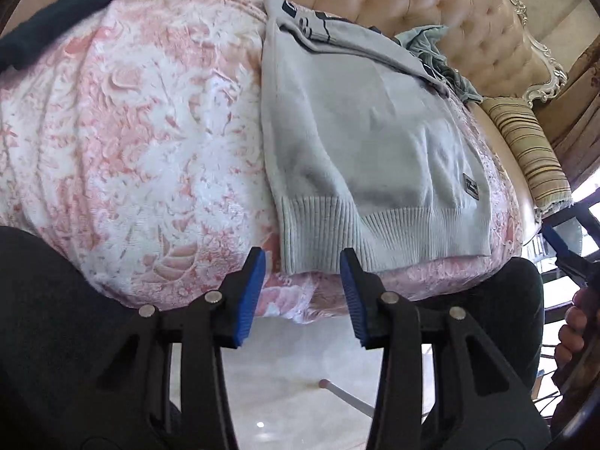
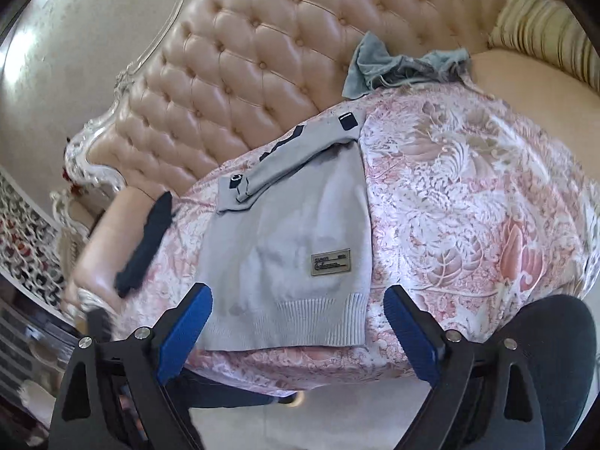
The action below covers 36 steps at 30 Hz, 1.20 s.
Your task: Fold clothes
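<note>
- Sweater: a pale grey knitted sweater [image 1: 360, 157] with a ribbed hem lies partly folded on a pink-and-white floral plush blanket [image 1: 131, 142] spread over the seat of a sofa; its hem reaches the near edge of the seat.
- One sleeve [image 2: 296, 153], marked with dark blue patches, is folded across the far part of the sweater's body.
- A small rectangular metal-look label [image 2: 330, 261] sits on the sweater's front, just above the ribbing.
- The left hand-held gripper [image 1: 302, 296] hovers at the near edge of the seat, its blue-padded fingers apart and gripping nothing; the left corner of the hem lies just beyond the gap between them.
- The right hand-held gripper [image 2: 298, 333] is likewise spread wide and empty, with the ribbed hem showing between its fingers, just beyond the tips.
- A crumpled blue-grey denim garment [image 2: 397, 65] lies at the far side of the blanket, against the beige tufted leather sofa back [image 2: 243, 67].
- A dark navy cloth [image 1: 63, 11] rests on the blanket to the far left of the sweater, well apart from it.
- A striped beige-and-brown cushion [image 1: 532, 150] sits on the sofa to the right of the sweater.
- Fingers of a hand [image 1: 573, 333] show at the right edge of the left wrist view.
</note>
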{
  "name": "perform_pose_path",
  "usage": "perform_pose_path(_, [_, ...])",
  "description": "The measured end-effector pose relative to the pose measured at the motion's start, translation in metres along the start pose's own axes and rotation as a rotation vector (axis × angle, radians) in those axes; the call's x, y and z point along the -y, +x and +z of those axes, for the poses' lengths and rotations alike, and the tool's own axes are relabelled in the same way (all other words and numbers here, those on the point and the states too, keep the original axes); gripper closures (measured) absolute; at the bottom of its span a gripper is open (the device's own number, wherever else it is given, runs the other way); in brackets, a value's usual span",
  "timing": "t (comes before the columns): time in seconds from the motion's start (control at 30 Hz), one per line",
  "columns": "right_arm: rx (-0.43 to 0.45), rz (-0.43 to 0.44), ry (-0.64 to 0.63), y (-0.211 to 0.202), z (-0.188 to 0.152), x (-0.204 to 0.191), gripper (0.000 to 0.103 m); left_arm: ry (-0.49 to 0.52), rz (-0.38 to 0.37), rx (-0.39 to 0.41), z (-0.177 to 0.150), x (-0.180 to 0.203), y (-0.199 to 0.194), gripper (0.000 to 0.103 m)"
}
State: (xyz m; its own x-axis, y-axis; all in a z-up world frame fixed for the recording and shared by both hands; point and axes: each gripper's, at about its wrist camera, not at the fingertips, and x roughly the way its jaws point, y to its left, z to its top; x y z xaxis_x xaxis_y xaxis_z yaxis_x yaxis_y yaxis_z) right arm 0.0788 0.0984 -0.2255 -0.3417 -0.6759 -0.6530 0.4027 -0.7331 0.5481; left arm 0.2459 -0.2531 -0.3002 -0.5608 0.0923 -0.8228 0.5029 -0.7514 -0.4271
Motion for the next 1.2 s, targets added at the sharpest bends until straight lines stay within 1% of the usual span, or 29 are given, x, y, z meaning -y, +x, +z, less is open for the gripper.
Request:
perform_pose_path(0.07, [-0.011, 0.001, 0.011, 0.003, 0.001, 0.005, 0.009, -0.014, 0.016, -0.025, 0.001, -0.003, 0.009, 0.059])
perform_pose_path(0.13, [-0.020, 0.005, 0.021, 0.005, 0.001, 0.010, 0.009, -0.021, 0.003, -0.030, 0.003, -0.002, 0.011, 0.059])
perform_pose_path(0.23, [-0.049, 0.036, 0.062, 0.010, 0.000, 0.015, 0.008, -0.031, -0.016, -0.038, 0.007, 0.000, 0.015, 0.059])
perform_pose_path(0.27, [-0.058, 0.033, 0.059, 0.013, 0.000, 0.014, 0.008, -0.034, -0.022, -0.041, 0.008, 0.000, 0.017, 0.061])
perform_pose_path(0.3, [-0.065, 0.016, 0.040, 0.015, -0.001, 0.012, 0.008, -0.029, -0.017, -0.052, 0.010, -0.001, 0.018, 0.080])
perform_pose_path(0.33, [-0.072, -0.001, 0.020, 0.018, -0.001, 0.009, 0.008, -0.024, -0.012, -0.063, 0.013, -0.003, 0.019, 0.094])
perform_pose_path(0.37, [-0.079, -0.017, 0.000, 0.020, -0.002, 0.006, 0.008, -0.032, -0.018, -0.069, 0.013, -0.004, 0.019, 0.098])
perform_pose_path(0.5, [-0.107, -0.084, -0.080, 0.030, -0.004, -0.005, 0.008, -0.006, -0.030, -0.044, 0.012, -0.005, 0.005, 0.098])
perform_pose_path(0.63, [-0.131, -0.194, -0.307, 0.065, 0.005, -0.035, 0.008, -0.012, -0.052, -0.014, 0.013, -0.009, -0.005, 0.098])
perform_pose_path(0.67, [-0.131, -0.208, -0.345, 0.075, 0.008, -0.040, 0.008, -0.012, -0.059, -0.004, 0.013, -0.010, -0.008, 0.098])
perform_pose_path(0.7, [-0.131, -0.213, -0.354, 0.085, 0.012, -0.041, 0.008, -0.012, -0.065, 0.006, 0.013, -0.011, -0.011, 0.098])
perform_pose_path(0.73, [-0.142, -0.226, -0.336, 0.094, 0.016, -0.039, 0.009, -0.024, -0.071, 0.011, 0.013, -0.014, -0.015, 0.098])
perform_pose_path(0.77, [-0.160, -0.268, -0.278, 0.102, 0.022, -0.030, 0.009, -0.037, -0.076, 0.016, 0.013, -0.017, -0.018, 0.098])
perform_pose_path(0.8, [-0.172, -0.289, -0.196, 0.105, 0.026, -0.019, 0.009, -0.049, -0.081, 0.022, 0.013, -0.021, -0.021, 0.098])
perform_pose_path(0.83, [-0.180, -0.279, -0.115, 0.105, 0.028, -0.007, 0.009, -0.053, -0.085, 0.022, 0.013, -0.022, -0.020, 0.098])
perform_pose_path(0.87, [-0.193, -0.230, -0.030, 0.105, 0.029, 0.005, 0.009, -0.057, -0.089, 0.023, 0.013, -0.024, -0.019, 0.098])
perform_pose_path(0.9, [-0.206, -0.177, 0.028, 0.104, 0.029, 0.015, 0.009, -0.061, -0.094, 0.023, 0.013, -0.025, -0.018, 0.097])
perform_pose_path(0.93, [-0.214, -0.148, 0.062, 0.103, 0.028, 0.023, 0.009, -0.066, -0.098, 0.024, 0.013, -0.027, -0.017, 0.097])
perform_pose_path(0.97, [-0.220, -0.118, 0.095, 0.102, 0.027, 0.030, 0.009, -0.080, -0.102, 0.033, 0.013, -0.030, -0.017, 0.094])
perform_pose_path(1.0, [-0.223, -0.087, 0.128, 0.102, 0.026, 0.036, 0.009, -0.094, -0.101, 0.041, 0.012, -0.034, -0.018, 0.086])
perform_pose_path(1.03, [-0.226, -0.056, 0.161, 0.101, 0.026, 0.043, 0.009, -0.112, -0.108, 0.052, 0.012, -0.038, -0.018, 0.080])
perform_pose_path(1.07, [-0.230, -0.024, 0.194, 0.100, 0.025, 0.049, 0.009, -0.124, -0.115, 0.059, 0.012, -0.042, -0.019, 0.067])
perform_pose_path(1.1, [-0.233, 0.007, 0.227, 0.100, 0.024, 0.055, 0.009, -0.132, -0.121, 0.068, 0.012, -0.042, -0.019, 0.058])
perform_pose_path(1.13, [-0.238, 0.032, 0.260, 0.100, 0.023, 0.060, 0.010, -0.140, -0.127, 0.077, 0.013, -0.042, -0.020, 0.057])
perform_pose_path(1.2, [-0.249, 0.074, 0.326, 0.101, 0.021, 0.068, 0.016, -0.146, -0.146, 0.089, 0.013, -0.044, -0.022, 0.056])
